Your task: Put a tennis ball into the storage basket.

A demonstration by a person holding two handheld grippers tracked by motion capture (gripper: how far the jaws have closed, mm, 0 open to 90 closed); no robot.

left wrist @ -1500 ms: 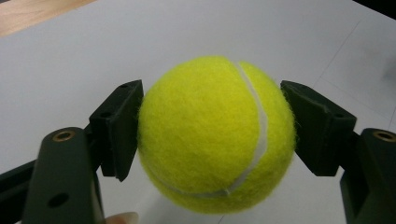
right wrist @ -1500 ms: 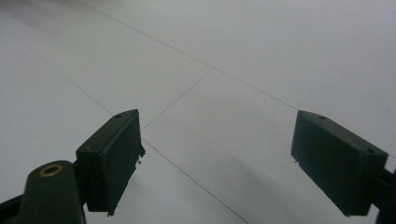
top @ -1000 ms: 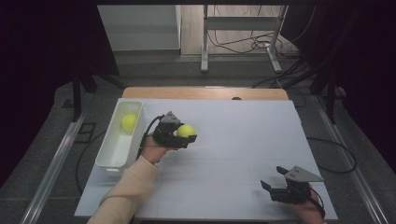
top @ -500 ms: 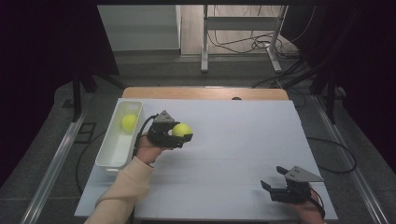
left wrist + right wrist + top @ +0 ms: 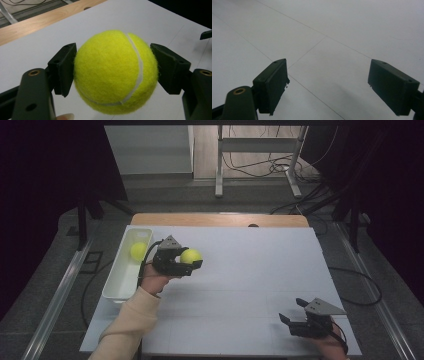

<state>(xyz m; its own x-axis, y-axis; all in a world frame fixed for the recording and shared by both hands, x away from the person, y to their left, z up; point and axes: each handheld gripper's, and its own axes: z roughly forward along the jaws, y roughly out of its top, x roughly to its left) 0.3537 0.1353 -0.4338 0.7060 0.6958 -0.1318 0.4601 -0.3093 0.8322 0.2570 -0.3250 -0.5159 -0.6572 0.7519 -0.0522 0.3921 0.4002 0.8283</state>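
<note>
White matte tabletop [image 5: 240, 285] mid-frame, wooden far edge, dark room. Left gripper [image 5: 192, 262] clamping fuzzy yellow tennis ball [image 5: 190, 256]. Right gripper [image 5: 291, 314] lower right, spread wide, holding nothing.

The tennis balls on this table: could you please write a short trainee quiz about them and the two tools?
1. True or false: the left tool grips a tennis ball.
2. Where does the second ball lie? A) in the white tray B) on the floor C) in the right tool
3. Are the right tool's jaws open or shut?

Key: 1 true; 2 A; 3 open, with nothing between them.
</note>
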